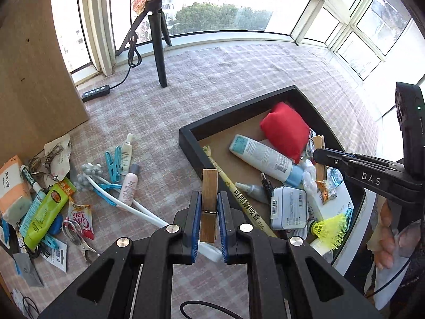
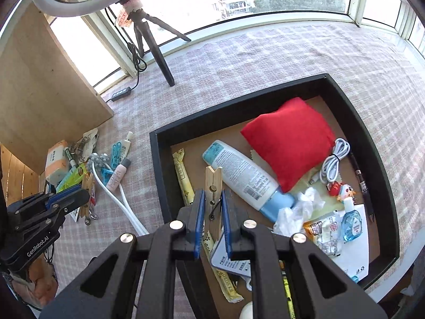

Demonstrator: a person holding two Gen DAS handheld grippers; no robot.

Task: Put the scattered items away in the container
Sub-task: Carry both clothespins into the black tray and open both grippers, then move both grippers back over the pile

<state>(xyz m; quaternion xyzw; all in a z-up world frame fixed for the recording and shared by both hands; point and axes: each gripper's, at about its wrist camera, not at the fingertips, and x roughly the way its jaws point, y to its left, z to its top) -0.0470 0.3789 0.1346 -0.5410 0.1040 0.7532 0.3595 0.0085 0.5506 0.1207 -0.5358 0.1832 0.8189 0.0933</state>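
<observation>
Both grippers are clamped on wooden clothespins. Right gripper [image 2: 212,212] holds its light clothespin [image 2: 213,186] long axis upright, already above the black tray [image 2: 159,159] interior. Left gripper [image 1: 209,207] with its darker clothespin [image 1: 209,196] hangs just left of the tray's near-left wall, so the tray lies to its right.

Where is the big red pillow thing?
In both views the red pouch lies inside the black tray, toward its far side, leaning on the white bottle and beside the coiled white cable.
</observation>
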